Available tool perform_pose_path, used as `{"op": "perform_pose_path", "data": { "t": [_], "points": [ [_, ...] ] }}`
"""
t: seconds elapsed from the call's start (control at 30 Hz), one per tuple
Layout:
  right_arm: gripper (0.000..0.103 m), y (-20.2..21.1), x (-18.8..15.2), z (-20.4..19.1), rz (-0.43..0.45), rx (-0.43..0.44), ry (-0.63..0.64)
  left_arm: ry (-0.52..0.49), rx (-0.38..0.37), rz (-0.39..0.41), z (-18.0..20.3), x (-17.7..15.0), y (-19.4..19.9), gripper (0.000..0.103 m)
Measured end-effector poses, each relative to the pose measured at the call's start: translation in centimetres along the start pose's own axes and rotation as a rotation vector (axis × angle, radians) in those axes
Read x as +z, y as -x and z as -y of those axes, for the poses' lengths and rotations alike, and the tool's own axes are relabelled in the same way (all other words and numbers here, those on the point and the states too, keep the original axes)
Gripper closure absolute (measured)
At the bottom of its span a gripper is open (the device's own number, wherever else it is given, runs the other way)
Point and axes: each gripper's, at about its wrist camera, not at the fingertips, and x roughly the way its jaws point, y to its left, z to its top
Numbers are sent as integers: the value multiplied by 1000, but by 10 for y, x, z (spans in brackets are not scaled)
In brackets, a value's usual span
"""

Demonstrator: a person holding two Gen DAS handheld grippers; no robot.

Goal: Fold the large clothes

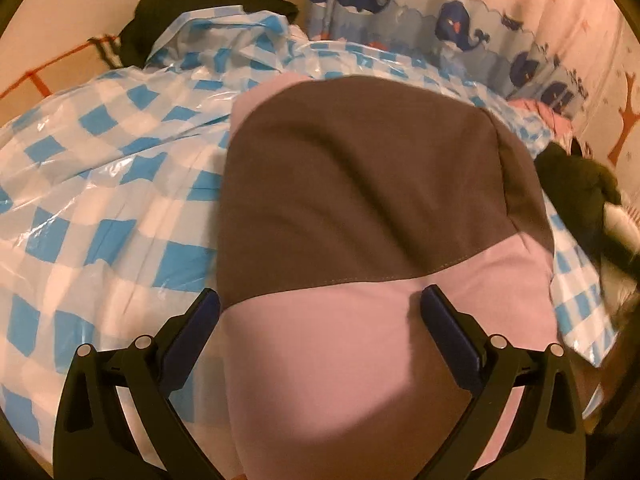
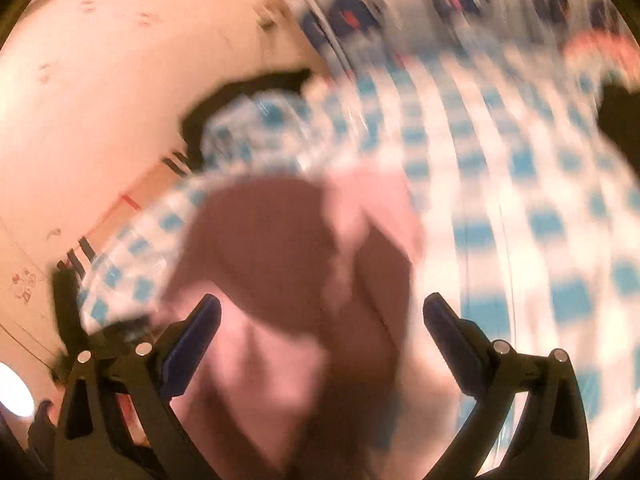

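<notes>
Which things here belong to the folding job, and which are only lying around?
Belongs to the job:
- pink and brown garment
- left tool, open
- right tool, open
- blue checked plastic sheet, the surface under the garment

Only lying around:
- black clothing at the far edge
- dark clothes on the right
- whale-print curtain

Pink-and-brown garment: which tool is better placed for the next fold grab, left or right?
Left, probably. The left tool is open and squarely over the flat pink-and-brown garment in a sharp view. The right tool is open too, but its view is motion-blurred over a bunched part.
</notes>
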Motion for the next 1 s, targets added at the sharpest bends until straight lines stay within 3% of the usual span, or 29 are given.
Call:
{"op": "perform_pose_path", "data": {
  "t": [0.07, 0.1, 0.13, 0.17, 0.2, 0.27, 0.3, 0.4, 0.47, 0.57, 0.6, 0.63, 0.73, 1.0],
  "points": [
    [5, -23, 19, -38, -26, -6, 95, -28, 28, 13, 6, -2, 5, 7],
    [5, -42, 27, -42, -64, -45, 108, -29, 35, 14, 15, 5, -1, 7],
    [5, -83, 21, -42, -178, -148, 118, -18, 33, 13, 15, 5, -2, 7],
    [5, -119, 29, -12, -284, -136, 93, -3, 32, 4, 14, 8, -4, 7],
    [5, -146, 13, 10, -374, -27, -1, 6, 25, -13, 19, 16, -15, 7],
    [5, -137, 12, 38, -405, 62, -123, 22, -10, -38, 22, 21, -22, 6],
    [5, -130, 21, 39, -386, 40, -96, 20, -18, -34, 21, 19, -17, 6],
    [5, -55, 21, 20, -236, -97, 90, -6, 38, 5, 25, 12, 3, 7],
    [5, -5, 5, 5, -148, -177, 158, -18, 90, 44, 30, 2, 17, 7],
    [5, 49, -36, -11, -98, -254, 223, -29, 159, 90, 40, -14, 36, 7],
    [5, 42, -29, 1, -90, -275, 228, -43, 180, 107, 46, -21, 45, 7],
    [5, 57, -48, -4, -75, -299, 222, -59, 196, 120, 51, -27, 53, 7],
    [5, 49, -65, -14, -81, -319, 177, -95, 226, 141, 62, -39, 68, 7],
    [5, 8, -67, -29, -146, -336, 178, -112, 184, 162, 68, -55, 88, 7]
  ]
}}
